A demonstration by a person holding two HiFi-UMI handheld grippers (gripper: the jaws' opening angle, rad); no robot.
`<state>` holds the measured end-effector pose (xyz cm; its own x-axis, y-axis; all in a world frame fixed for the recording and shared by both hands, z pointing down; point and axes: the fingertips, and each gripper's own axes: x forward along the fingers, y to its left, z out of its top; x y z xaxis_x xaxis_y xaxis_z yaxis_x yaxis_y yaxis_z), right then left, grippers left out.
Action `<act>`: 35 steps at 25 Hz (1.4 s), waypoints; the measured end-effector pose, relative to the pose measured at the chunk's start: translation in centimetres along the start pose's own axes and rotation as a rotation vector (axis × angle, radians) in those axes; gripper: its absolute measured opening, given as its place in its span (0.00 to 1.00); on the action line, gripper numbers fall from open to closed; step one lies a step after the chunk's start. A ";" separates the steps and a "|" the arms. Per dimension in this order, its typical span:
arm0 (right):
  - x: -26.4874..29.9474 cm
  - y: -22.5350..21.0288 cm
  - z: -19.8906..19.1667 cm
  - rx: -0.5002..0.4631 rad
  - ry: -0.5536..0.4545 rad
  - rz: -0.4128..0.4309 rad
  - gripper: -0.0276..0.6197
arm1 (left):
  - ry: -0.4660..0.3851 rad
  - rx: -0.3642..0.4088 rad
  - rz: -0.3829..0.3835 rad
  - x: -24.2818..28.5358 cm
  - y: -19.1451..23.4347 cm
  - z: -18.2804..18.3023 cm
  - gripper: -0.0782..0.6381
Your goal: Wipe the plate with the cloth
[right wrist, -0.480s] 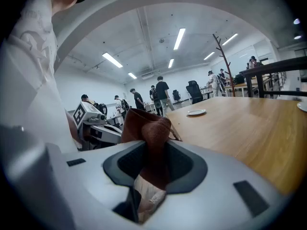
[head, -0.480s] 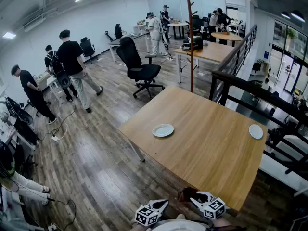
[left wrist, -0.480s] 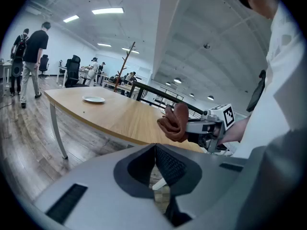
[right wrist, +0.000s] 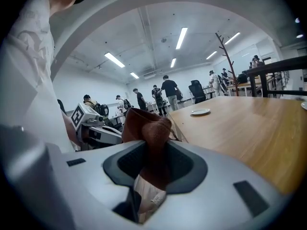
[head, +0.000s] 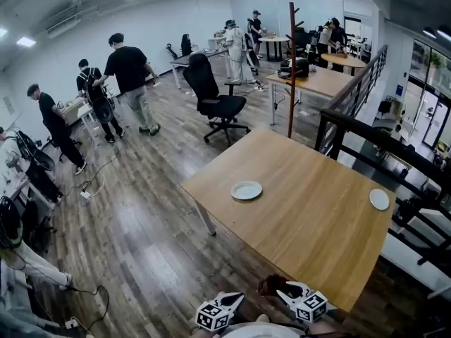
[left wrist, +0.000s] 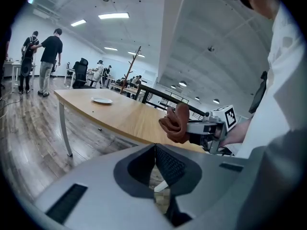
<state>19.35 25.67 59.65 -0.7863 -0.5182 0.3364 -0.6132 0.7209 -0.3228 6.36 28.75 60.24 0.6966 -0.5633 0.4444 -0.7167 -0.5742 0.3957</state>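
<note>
A white plate (head: 246, 190) lies on the wooden table (head: 303, 217) near its left edge, and it shows far off in both gripper views (left wrist: 102, 100) (right wrist: 200, 111). My right gripper (head: 285, 291) is shut on a brown cloth (right wrist: 149, 127), held short of the table's near edge, well away from the plate. The bunched cloth (head: 275, 285) sticks out past the jaws. Beside it, my left gripper (head: 227, 303) is shut with nothing between its jaws (left wrist: 155, 150). The left gripper view also takes in the cloth (left wrist: 175, 123).
A second white plate (head: 379, 199) sits at the table's right edge. A black railing (head: 366, 143) runs behind the table, with a coat stand (head: 291, 62) and an office chair (head: 215, 101) beyond. Several people stand on the wooden floor at the left.
The head view has shifted slightly. The people at the back left have walked on. Both grippers keep their places at the bottom of the view.
</note>
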 end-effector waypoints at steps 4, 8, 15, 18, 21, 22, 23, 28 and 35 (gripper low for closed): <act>0.2 0.0 -0.1 -0.001 0.007 -0.002 0.23 | 0.005 -0.002 0.001 -0.1 0.0 -0.2 0.13; 0.4 0.5 0.0 0.005 -0.003 0.002 0.23 | 0.013 0.008 -0.002 -0.2 0.0 0.0 0.13; 0.8 0.1 -0.3 0.021 0.005 -0.002 0.23 | 0.022 0.012 -0.008 0.2 0.1 0.2 0.13; 1.3 0.3 -0.4 0.027 0.011 0.001 0.23 | 0.035 0.006 -0.007 -0.1 0.6 0.1 0.13; 1.9 0.1 -0.5 0.035 0.019 -0.009 0.23 | 0.040 0.000 -0.014 -0.1 1.2 0.3 0.13; 2.1 0.1 -0.5 0.038 0.024 -0.011 0.23 | 0.041 -0.002 -0.016 0.0 1.5 0.4 0.13; 2.5 0.1 -0.5 0.039 0.028 -0.012 0.23 | 0.043 -0.005 -0.017 0.0 1.9 0.5 0.13; 4.9 -0.5 0.3 0.051 0.037 -0.018 0.23 | 0.056 -0.009 -0.024 0.3 4.3 1.6 0.13; 9.6 -1.9 2.0 0.076 0.047 -0.048 0.23 | 0.060 -0.003 -0.039 0.7 9.5 4.2 0.13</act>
<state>12.85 18.41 61.69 -0.7524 -0.5280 0.3939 -0.6556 0.6579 -0.3706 0.15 20.43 60.94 0.7209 -0.5041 0.4756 -0.6893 -0.5931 0.4161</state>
